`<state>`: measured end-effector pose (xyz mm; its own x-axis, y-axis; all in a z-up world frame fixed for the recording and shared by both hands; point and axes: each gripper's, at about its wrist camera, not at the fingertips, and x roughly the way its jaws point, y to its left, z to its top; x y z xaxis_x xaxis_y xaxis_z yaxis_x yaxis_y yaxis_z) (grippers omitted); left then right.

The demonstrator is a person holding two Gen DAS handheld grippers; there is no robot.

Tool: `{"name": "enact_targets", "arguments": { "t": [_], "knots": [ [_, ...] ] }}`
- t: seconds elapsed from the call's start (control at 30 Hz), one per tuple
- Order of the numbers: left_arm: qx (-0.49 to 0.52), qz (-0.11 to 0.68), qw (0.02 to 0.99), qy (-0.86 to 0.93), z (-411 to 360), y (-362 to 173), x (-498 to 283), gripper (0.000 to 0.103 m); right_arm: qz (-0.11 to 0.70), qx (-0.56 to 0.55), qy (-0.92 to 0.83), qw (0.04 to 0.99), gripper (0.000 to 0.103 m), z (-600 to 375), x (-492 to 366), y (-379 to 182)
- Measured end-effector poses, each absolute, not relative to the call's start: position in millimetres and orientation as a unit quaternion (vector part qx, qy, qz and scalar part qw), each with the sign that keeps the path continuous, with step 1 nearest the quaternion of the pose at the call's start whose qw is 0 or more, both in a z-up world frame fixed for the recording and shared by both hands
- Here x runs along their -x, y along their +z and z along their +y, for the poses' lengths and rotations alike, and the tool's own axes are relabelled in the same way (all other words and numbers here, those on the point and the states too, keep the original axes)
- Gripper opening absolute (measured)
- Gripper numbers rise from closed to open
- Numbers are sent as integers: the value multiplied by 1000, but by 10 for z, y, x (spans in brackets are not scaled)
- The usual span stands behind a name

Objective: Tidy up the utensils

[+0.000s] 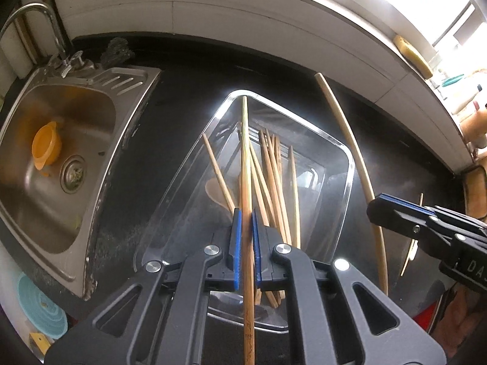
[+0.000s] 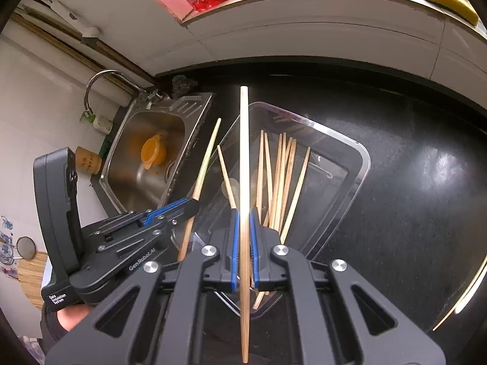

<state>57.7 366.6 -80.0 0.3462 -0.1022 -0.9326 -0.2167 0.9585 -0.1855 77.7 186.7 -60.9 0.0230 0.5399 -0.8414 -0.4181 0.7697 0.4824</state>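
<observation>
A clear plastic container sits on the black countertop and holds several bamboo chopsticks and a wooden spoon. My left gripper is shut on one chopstick above the container's near end. My right gripper is shut on a paler chopstick, which also shows in the left wrist view. The right gripper hovers beside the container's right wall. The left gripper is left of the container.
A steel sink with an orange cup and a faucet lies left of the container. A loose chopstick lies on the counter at right. A white tiled wall and sill run behind.
</observation>
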Motion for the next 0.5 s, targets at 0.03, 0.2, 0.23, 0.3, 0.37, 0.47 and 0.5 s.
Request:
{"name": "enact_targets", "arguments": {
  "t": [0.03,0.2,0.23,0.3,0.37,0.47,0.5],
  "knots": [
    [137,572,808,35,3661,-809,-598,6,614,-50,334,713,8,1868,-792,-623],
    [133,578,805,33,3647,-846,-681,6,621,-54,329,709,8,1880,-860,-694],
    [133,578,804,33,3649,-854,-688,6,623,-54,328,708,8,1888,-868,-714],
    [133,580,803,31,3654,-871,-708,6,625,-53,328,706,8,1906,-878,-745],
    [134,583,801,32,3665,-899,-726,6,629,-54,328,703,8,1914,-888,-765],
    [133,588,797,32,3680,-952,-757,6,633,-55,327,700,8,1955,-911,-805],
    [132,590,796,32,3681,-964,-762,6,635,-55,327,697,8,1970,-921,-826]
  ]
}}
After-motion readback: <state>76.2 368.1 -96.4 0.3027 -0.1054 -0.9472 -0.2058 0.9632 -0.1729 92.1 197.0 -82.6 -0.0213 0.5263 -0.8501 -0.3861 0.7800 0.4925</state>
